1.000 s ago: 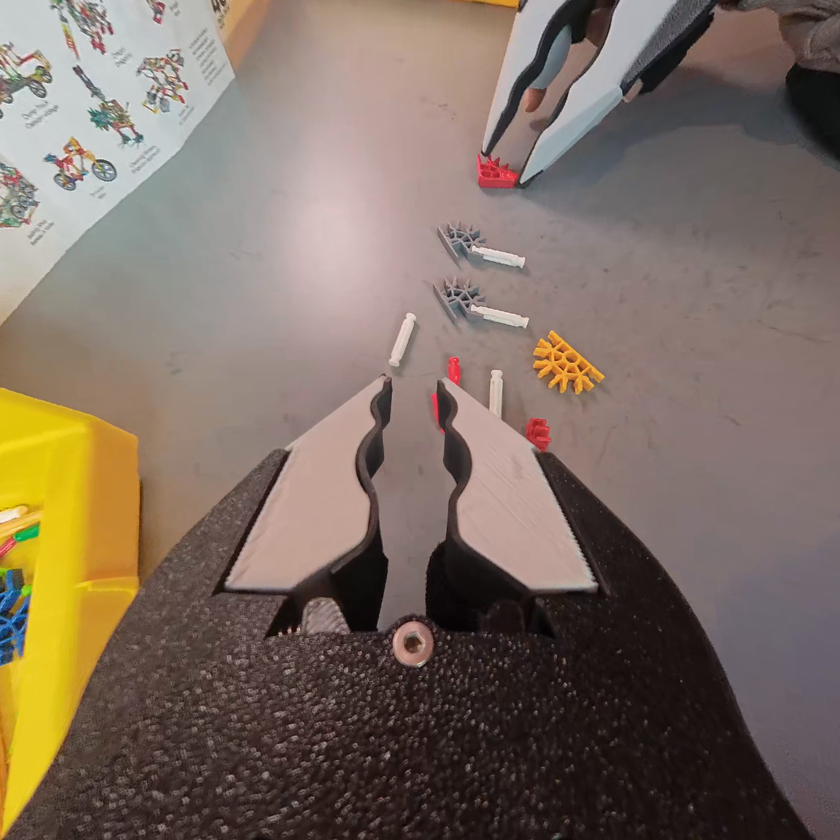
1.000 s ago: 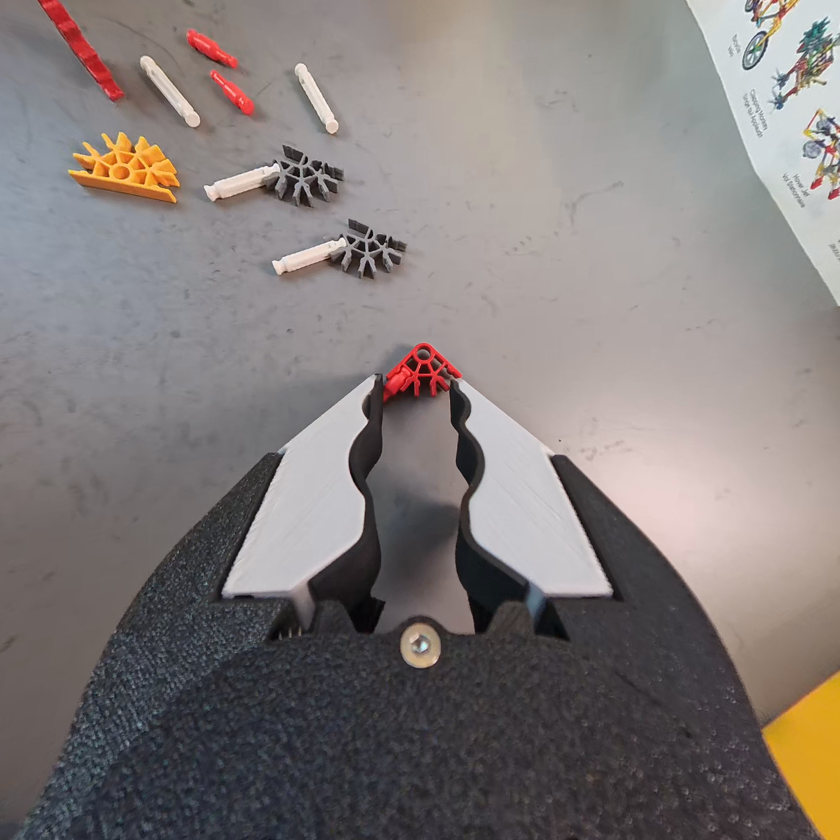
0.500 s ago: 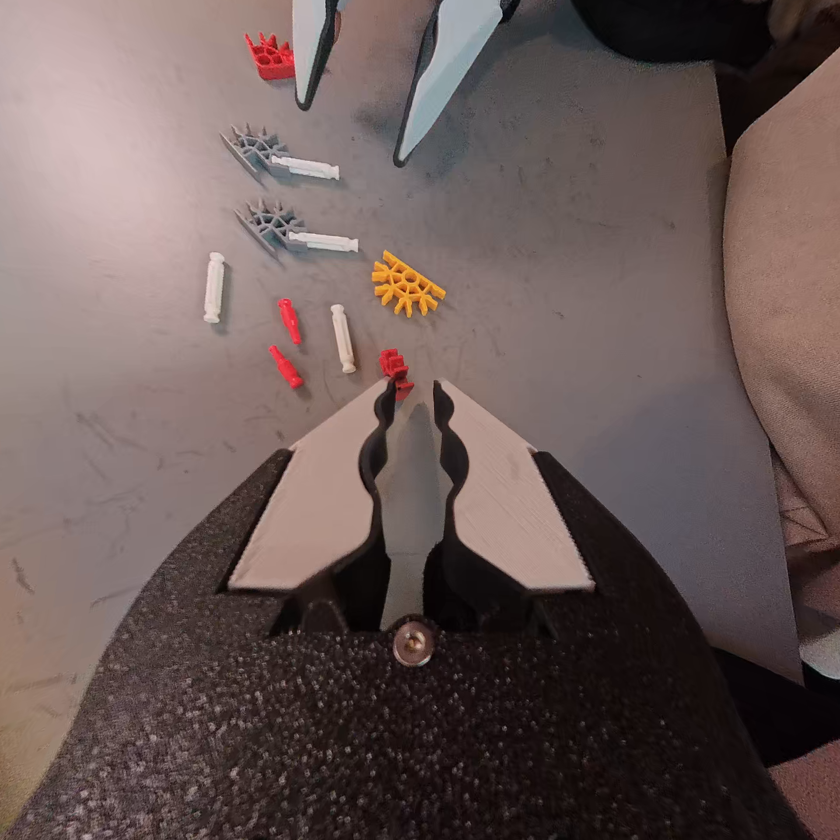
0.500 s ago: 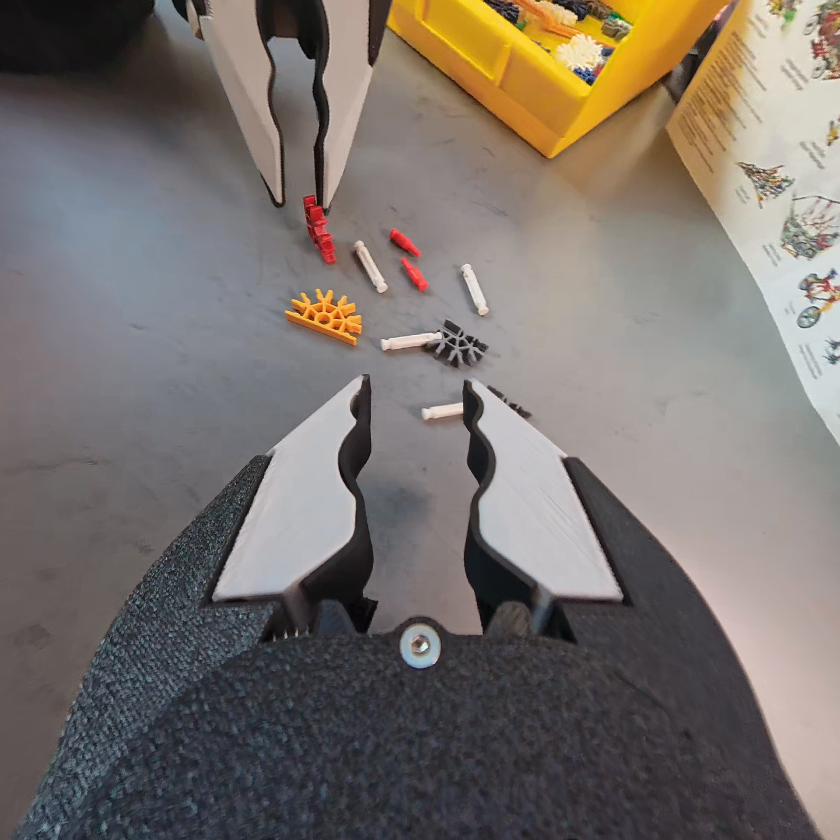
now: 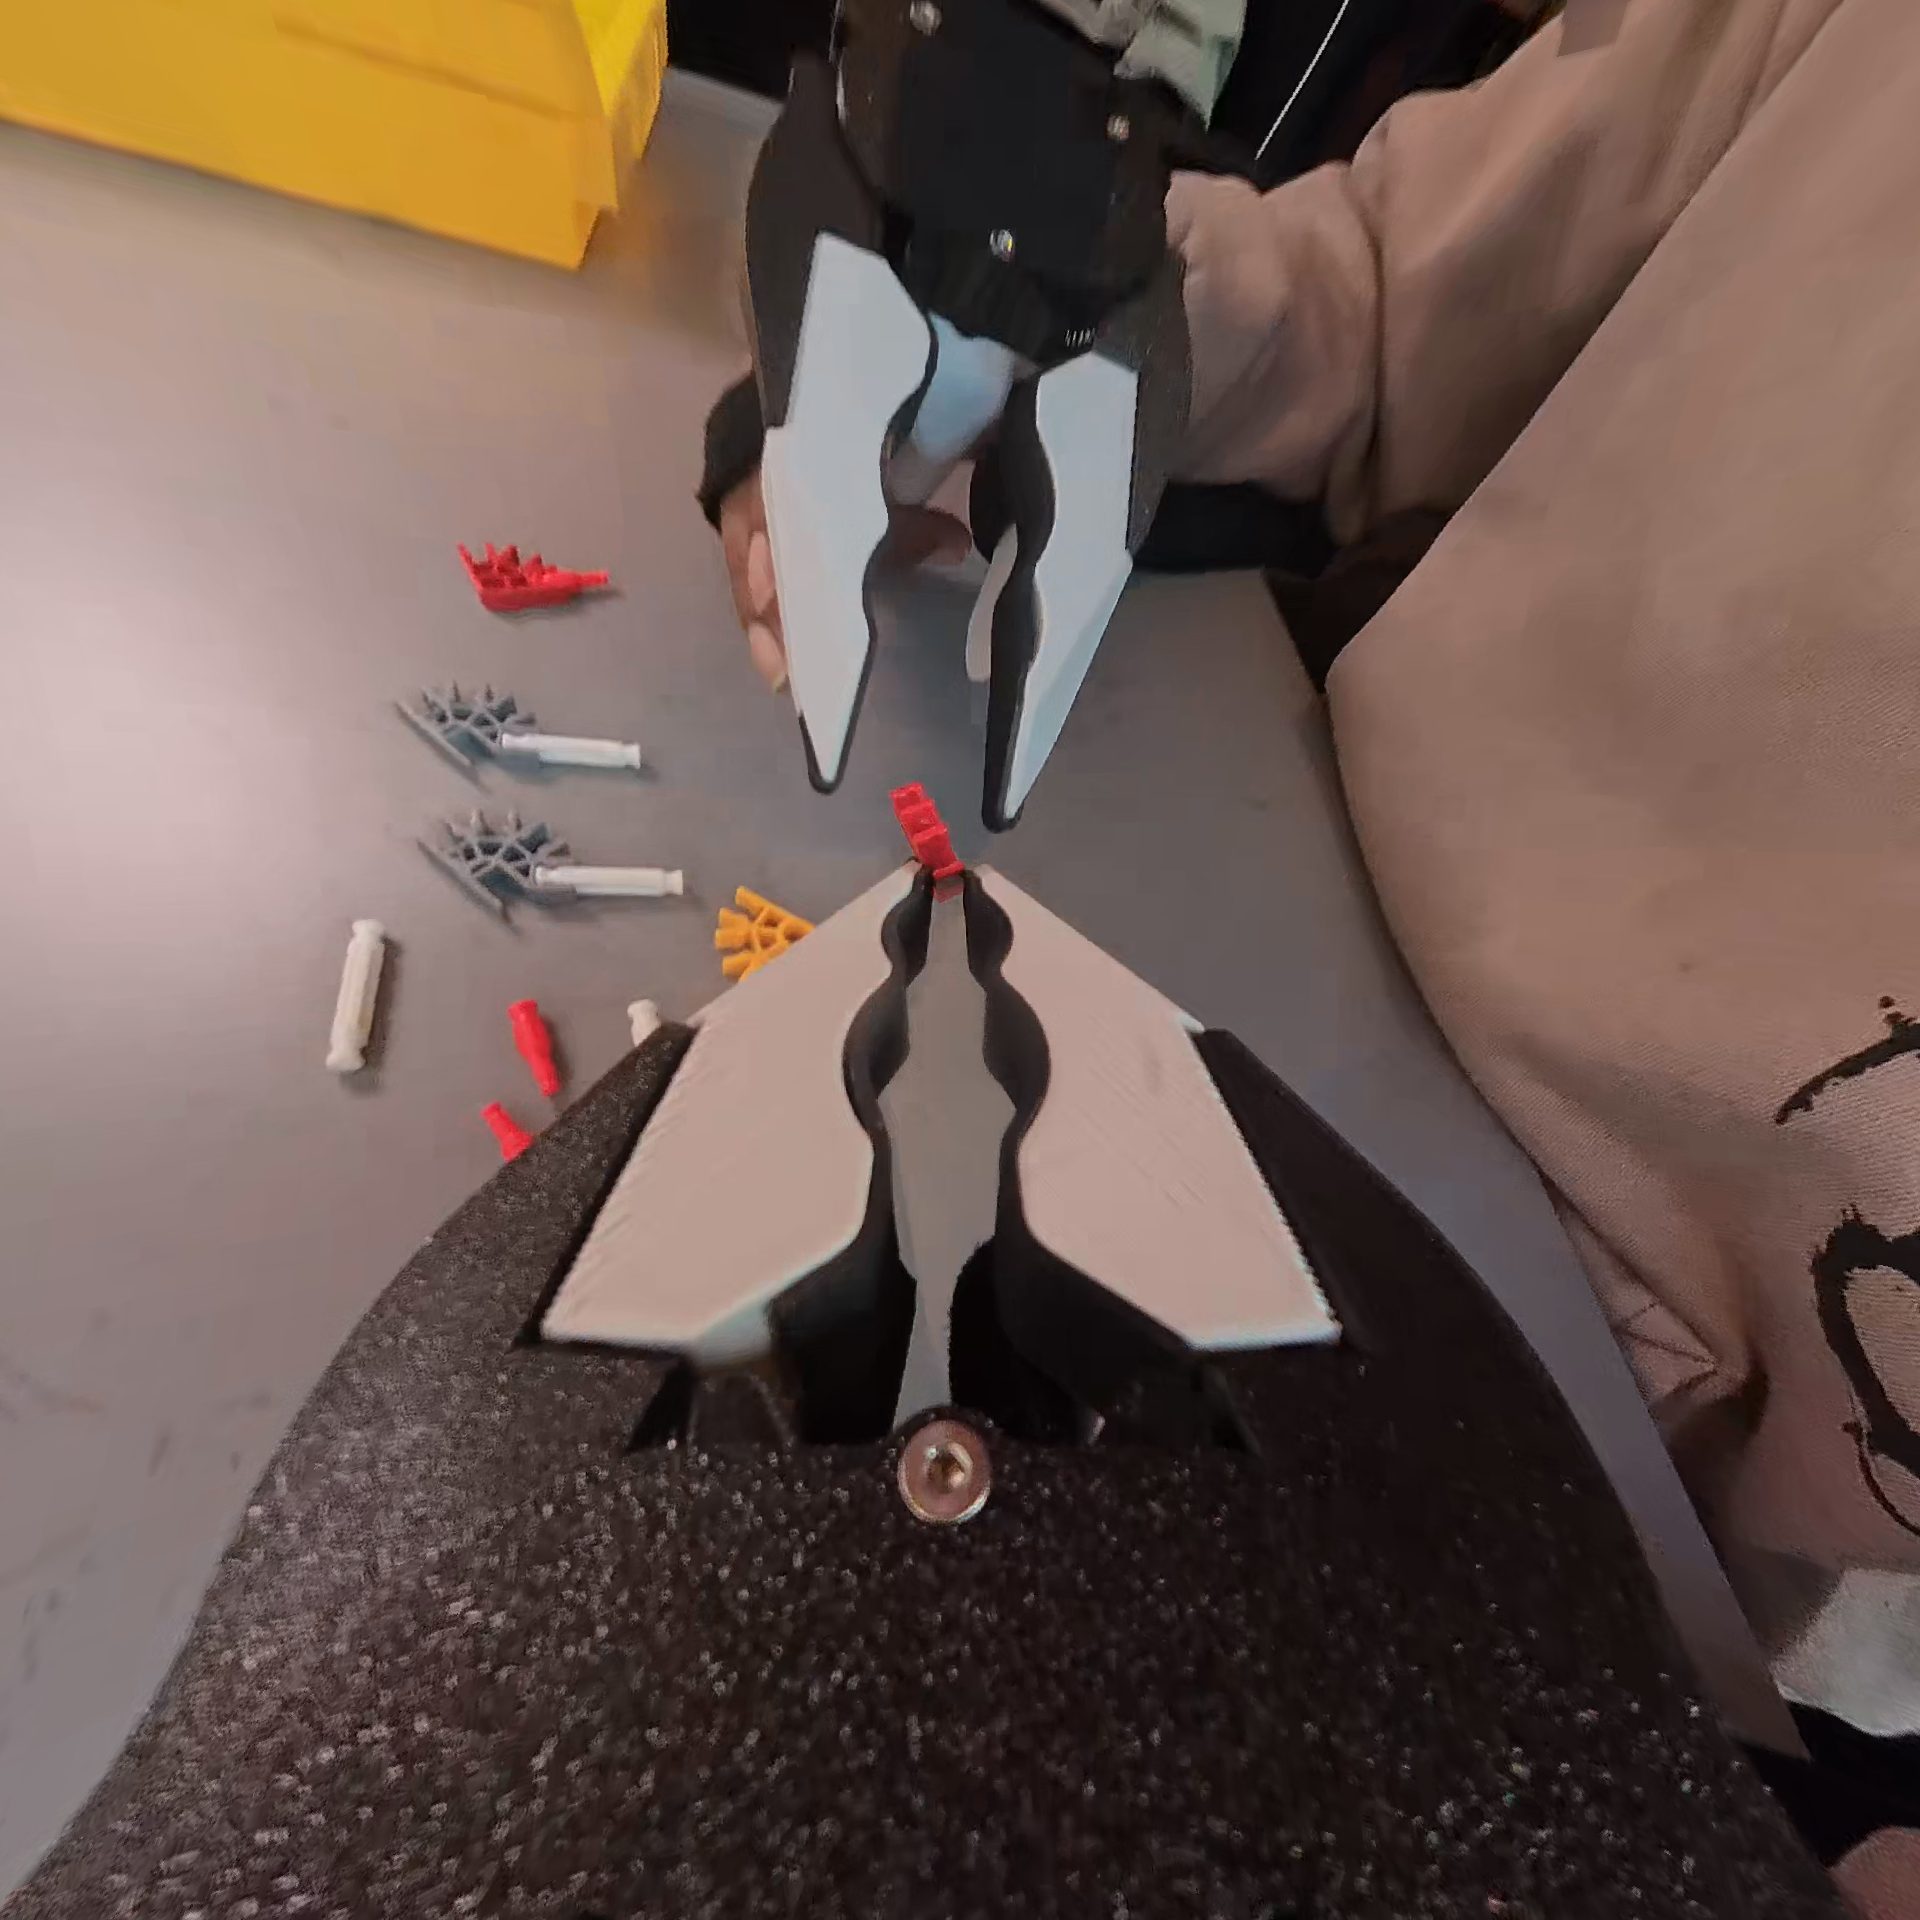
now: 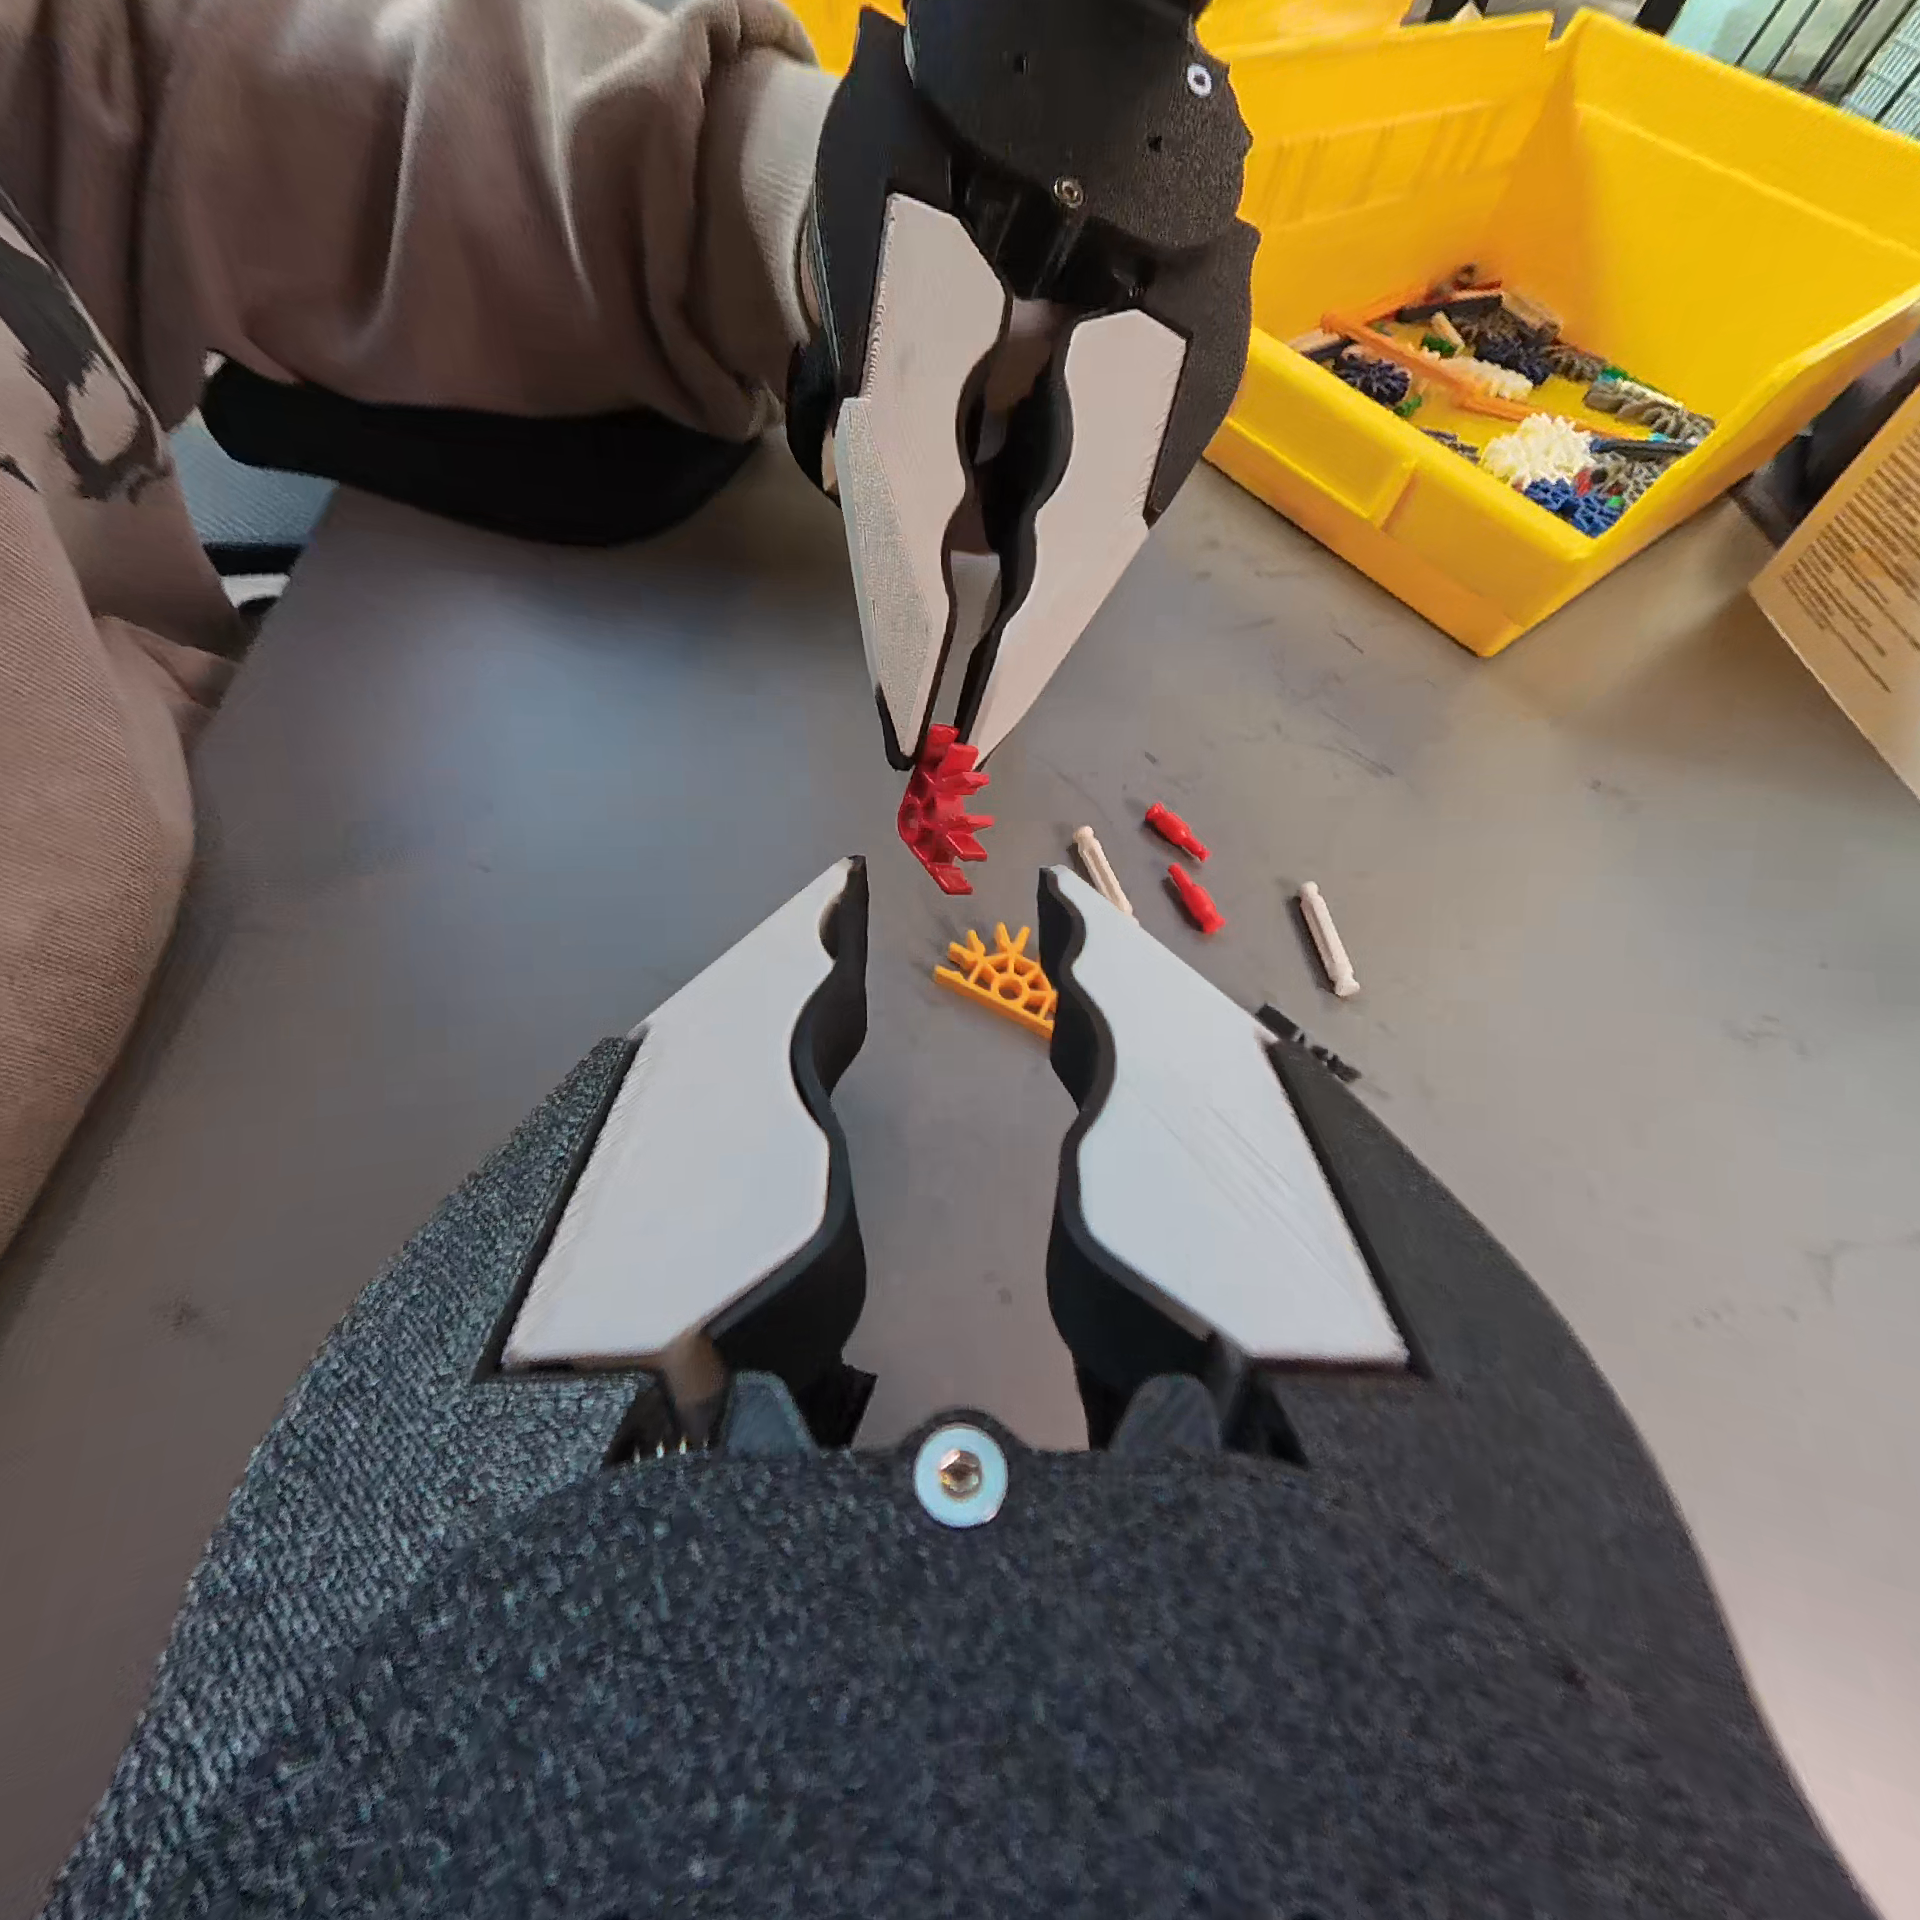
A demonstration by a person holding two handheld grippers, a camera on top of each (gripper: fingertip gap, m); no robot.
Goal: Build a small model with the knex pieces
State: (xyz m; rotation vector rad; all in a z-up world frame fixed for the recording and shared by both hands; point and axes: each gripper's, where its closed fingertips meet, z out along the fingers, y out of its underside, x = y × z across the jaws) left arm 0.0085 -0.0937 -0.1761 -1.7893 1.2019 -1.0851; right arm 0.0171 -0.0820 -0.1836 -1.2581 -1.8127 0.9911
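Right now my left gripper (image 5: 943, 883) is clamped on the red connector (image 6: 940, 812), lifted above the grey table (image 6: 520, 727), while my right gripper (image 6: 951, 883) waits spread apart just beside it, near the yellow connector (image 6: 1000, 977).

Workshop or lab-style work station, likely hobby or research bench. Grey scuffed bench (image 6: 1455, 790) with scratch marks. Yellow plastic parts bins (image 6: 1621, 343) at far edge, one holding mixed construction-toy rods and connectors in orange, white, blue, grey. Small toy parts laid out on bench: white rods (image 6: 1328, 938), red connector (image 5: 520, 575), orange fan-shaped connector (image 6: 997, 977). Printed paper sheet (image 6: 1860, 603) at right edge of right wrist view. Seated person's beige sleeve (image 6: 416, 208) resting at bench edge.
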